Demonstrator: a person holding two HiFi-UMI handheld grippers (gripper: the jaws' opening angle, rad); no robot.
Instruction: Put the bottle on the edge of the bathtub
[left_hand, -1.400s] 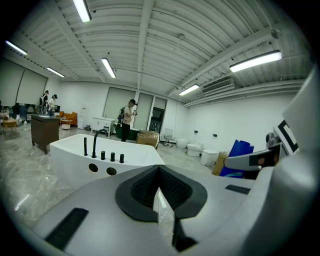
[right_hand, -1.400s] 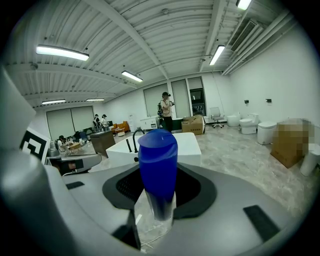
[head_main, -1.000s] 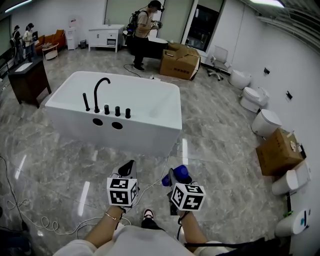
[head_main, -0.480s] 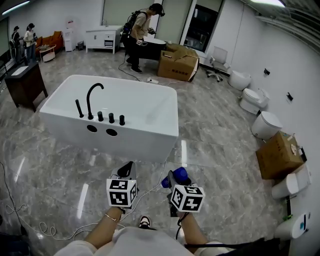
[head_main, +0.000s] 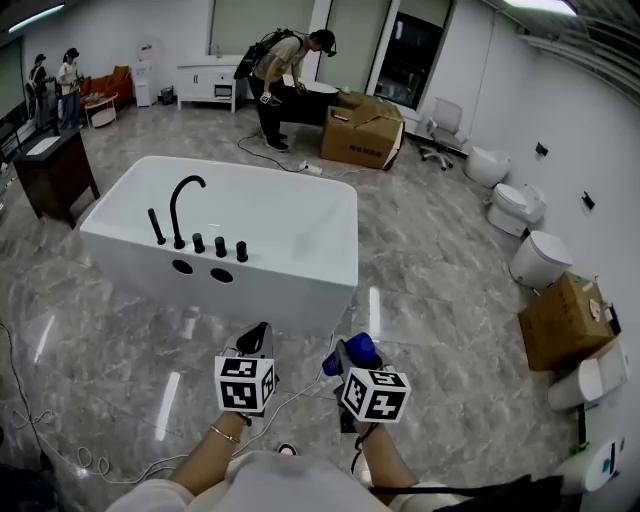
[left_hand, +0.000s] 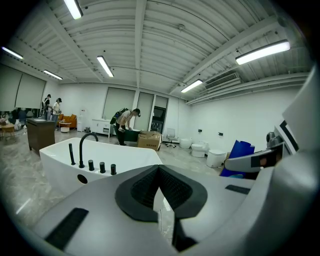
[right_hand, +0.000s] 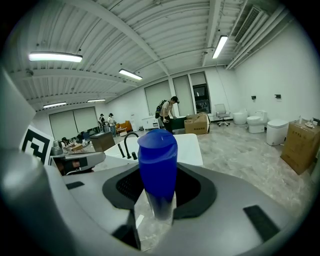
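The blue bottle (head_main: 356, 349) (right_hand: 157, 167) stands upright between the jaws of my right gripper (head_main: 347, 357) (right_hand: 156, 200), which is shut on its lower body. My left gripper (head_main: 258, 337) (left_hand: 159, 172) is beside it, shut and holding nothing. Both hang over the marble floor, short of the white bathtub (head_main: 262, 297) (left_hand: 52, 159) (right_hand: 191, 148). A black faucet (head_main: 181, 207) and several black knobs stand on the tub's near rim. From the left gripper view, the bottle (left_hand: 240, 151) shows at the right.
A person (head_main: 283, 72) bends over at the back beside a cardboard box (head_main: 362, 136). Toilets (head_main: 540, 258) and another box (head_main: 563, 322) line the right wall. A dark desk (head_main: 52, 168) stands at the left. A cable (head_main: 70, 452) trails on the floor near my feet.
Both grippers have moved forward with me, and the bathtub now sits a little closer. The bottle stays in the right gripper. The person at the back has bent down.
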